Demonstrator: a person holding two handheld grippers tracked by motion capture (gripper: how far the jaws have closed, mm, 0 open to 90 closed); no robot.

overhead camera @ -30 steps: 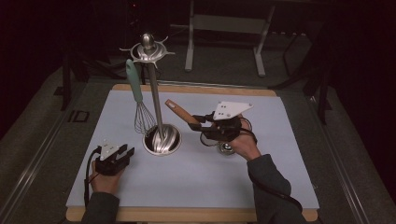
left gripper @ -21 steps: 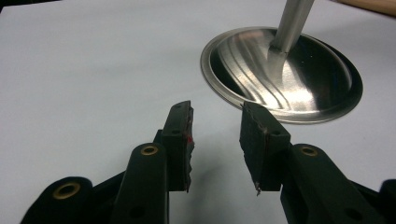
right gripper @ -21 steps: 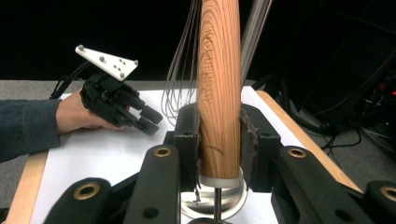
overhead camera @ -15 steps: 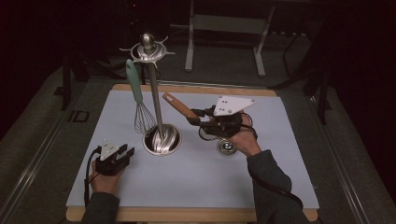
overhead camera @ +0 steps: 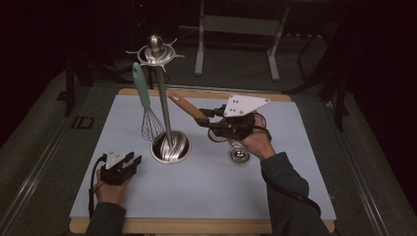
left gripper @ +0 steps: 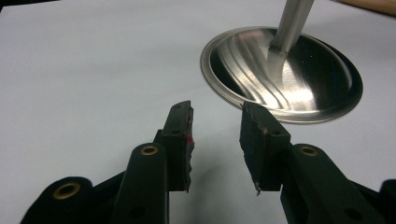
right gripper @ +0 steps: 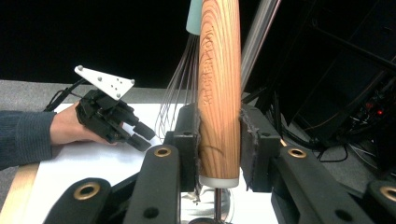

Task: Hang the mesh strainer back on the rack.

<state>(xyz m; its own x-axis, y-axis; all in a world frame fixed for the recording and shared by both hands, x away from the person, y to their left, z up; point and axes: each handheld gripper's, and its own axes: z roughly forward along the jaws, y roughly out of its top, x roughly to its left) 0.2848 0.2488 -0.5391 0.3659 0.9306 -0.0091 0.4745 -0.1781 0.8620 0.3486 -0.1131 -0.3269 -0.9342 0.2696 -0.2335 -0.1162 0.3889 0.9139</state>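
A steel utensil stand (overhead camera: 162,98) with a hooked crown rises from its round base (overhead camera: 171,147) mid-table. From one hook hangs a whisk (overhead camera: 151,123) by its teal handle. My right gripper (overhead camera: 209,120) is shut on a wooden-handled utensil (overhead camera: 187,105), tilted up towards the stand's pole, its round metal head (overhead camera: 239,155) low beneath the hand. In the right gripper view the wooden handle (right gripper: 219,93) stands upright between the pads of the gripper (right gripper: 219,140), with whisk wires (right gripper: 180,102) behind. My left gripper (overhead camera: 130,160) rests open on the mat, its jaws (left gripper: 215,116) apart before the base (left gripper: 289,79).
A pale mat (overhead camera: 196,196) covers the wooden table. Beyond the far edge stand a metal frame (overhead camera: 236,39) and dark equipment. The right gripper view takes in the left gripper (right gripper: 142,133) and its hand at the left.
My right gripper has risen a little with the wooden-handled utensil, whose handle end now sits higher and closer to the stand's pole. The left gripper has stayed put.
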